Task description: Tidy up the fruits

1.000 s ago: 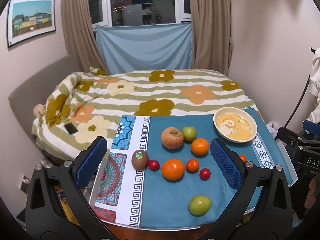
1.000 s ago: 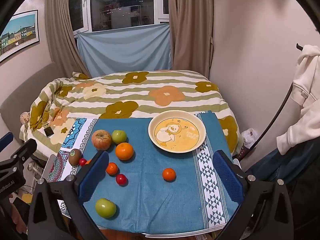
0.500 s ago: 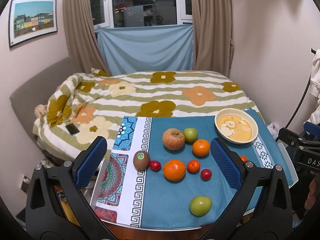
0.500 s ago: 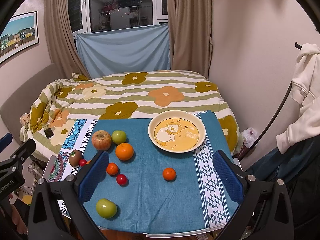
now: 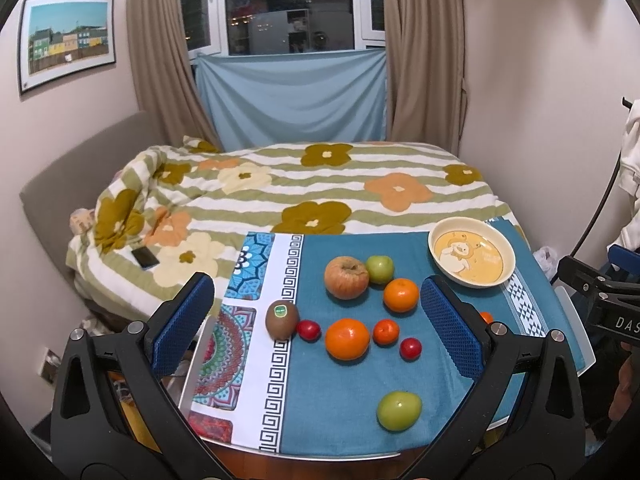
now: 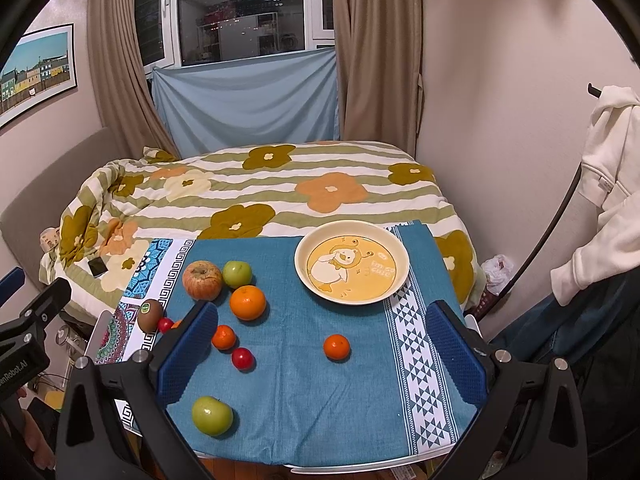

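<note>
Fruit lies loose on a blue cloth (image 6: 304,392) over a small table. A red-brown apple (image 5: 346,278), a small green apple (image 5: 380,269), two oranges (image 5: 401,295) (image 5: 347,339), a kiwi (image 5: 282,319), small tangerines (image 6: 336,347) and red tomatoes (image 5: 410,348) are spread out. A larger green apple (image 6: 211,415) sits near the front edge. A cream bowl (image 6: 352,267) with a duck picture stands empty at the back right. My left gripper (image 5: 318,328) and right gripper (image 6: 320,356) are both open and empty, held above the table's near side.
A bed with a flowered quilt (image 5: 304,192) lies right behind the table, a phone (image 5: 145,257) on it. A white hoodie (image 6: 600,200) hangs at the right. The wall is close on the right.
Both views have tilted up slightly, so the table sits a little lower in frame. Nothing on the table has moved.
</note>
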